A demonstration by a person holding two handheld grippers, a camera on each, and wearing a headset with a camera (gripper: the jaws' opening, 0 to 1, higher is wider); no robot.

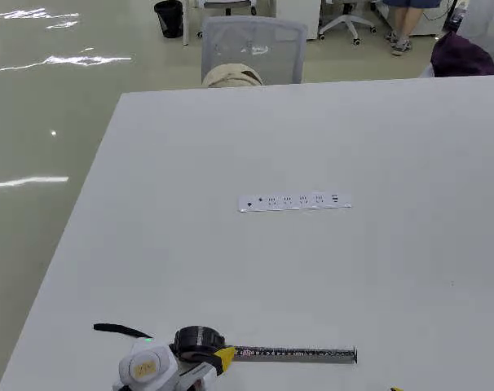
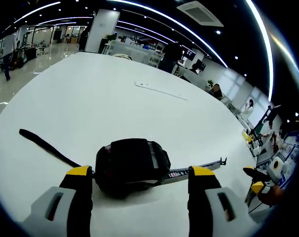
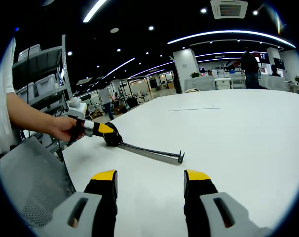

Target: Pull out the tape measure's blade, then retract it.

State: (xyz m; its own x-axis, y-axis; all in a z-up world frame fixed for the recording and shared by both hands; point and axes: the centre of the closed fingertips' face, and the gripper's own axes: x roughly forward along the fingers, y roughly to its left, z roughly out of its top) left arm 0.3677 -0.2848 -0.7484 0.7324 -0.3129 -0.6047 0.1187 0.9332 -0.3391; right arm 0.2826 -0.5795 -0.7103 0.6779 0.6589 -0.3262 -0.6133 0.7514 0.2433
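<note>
The black tape measure case (image 2: 132,165) lies near the table's front edge, with its strap (image 2: 46,145) trailing left. My left gripper (image 2: 141,173) has its jaws spread wide on either side of the case and holds it. The blade (image 1: 296,353) is pulled out to the right and lies flat on the table, ending in its hook (image 3: 180,157). My right gripper (image 3: 150,177) is open and empty, a short way back from the hook. In the right gripper view a hand holds the left gripper (image 3: 102,131) on the case (image 3: 112,138).
A white power strip (image 1: 294,201) lies flat mid-table. The white table (image 1: 190,163) spreads wide beyond it. A grey mesh chair (image 1: 253,49) stands at the far edge, and another mesh chair back (image 3: 31,182) is close on the right gripper's left. People stand in the background.
</note>
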